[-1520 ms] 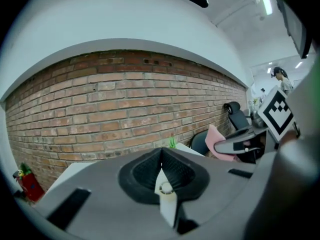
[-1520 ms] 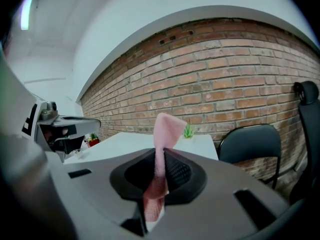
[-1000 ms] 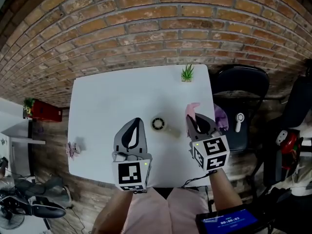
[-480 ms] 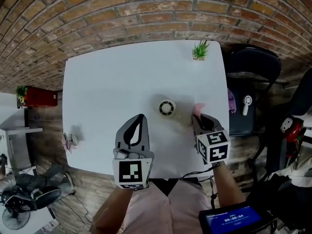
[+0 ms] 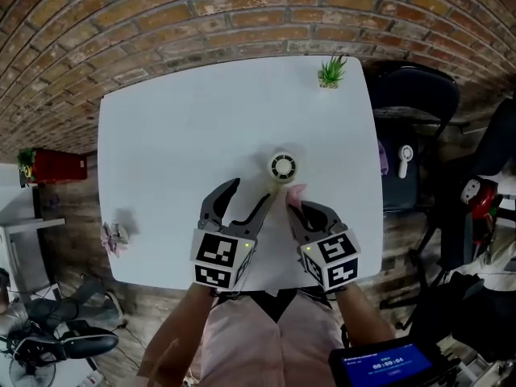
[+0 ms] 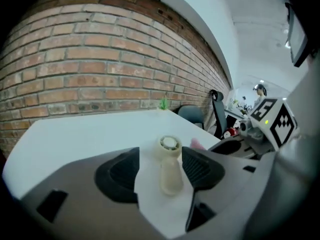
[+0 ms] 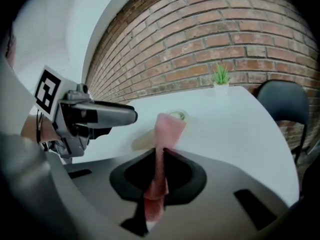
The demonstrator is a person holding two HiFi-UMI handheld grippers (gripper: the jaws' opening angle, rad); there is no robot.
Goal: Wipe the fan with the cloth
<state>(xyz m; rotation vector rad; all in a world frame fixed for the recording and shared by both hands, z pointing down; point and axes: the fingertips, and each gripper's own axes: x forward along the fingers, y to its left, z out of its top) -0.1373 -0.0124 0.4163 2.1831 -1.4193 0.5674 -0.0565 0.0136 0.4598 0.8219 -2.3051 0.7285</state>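
Head view: the left tongs (image 5: 248, 198) stand spread over the white surface (image 5: 177, 127), with the cream fan (image 5: 283, 167) just ahead of their tips. Beside them, the right tongs (image 5: 313, 214) hold a pink cloth (image 5: 295, 193).

Left gripper view: the jaws have just been opening and are released, the fan's handle lying between them ungripped.

Right gripper view: the jaws are clenched on the cloth, with the fan just beyond it.

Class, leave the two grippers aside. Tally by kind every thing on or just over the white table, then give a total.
Handheld fan: 1
Pink cloth: 1
Potted plant: 1
Small pink item at the table's left edge, too small to identify: 1
Total: 4
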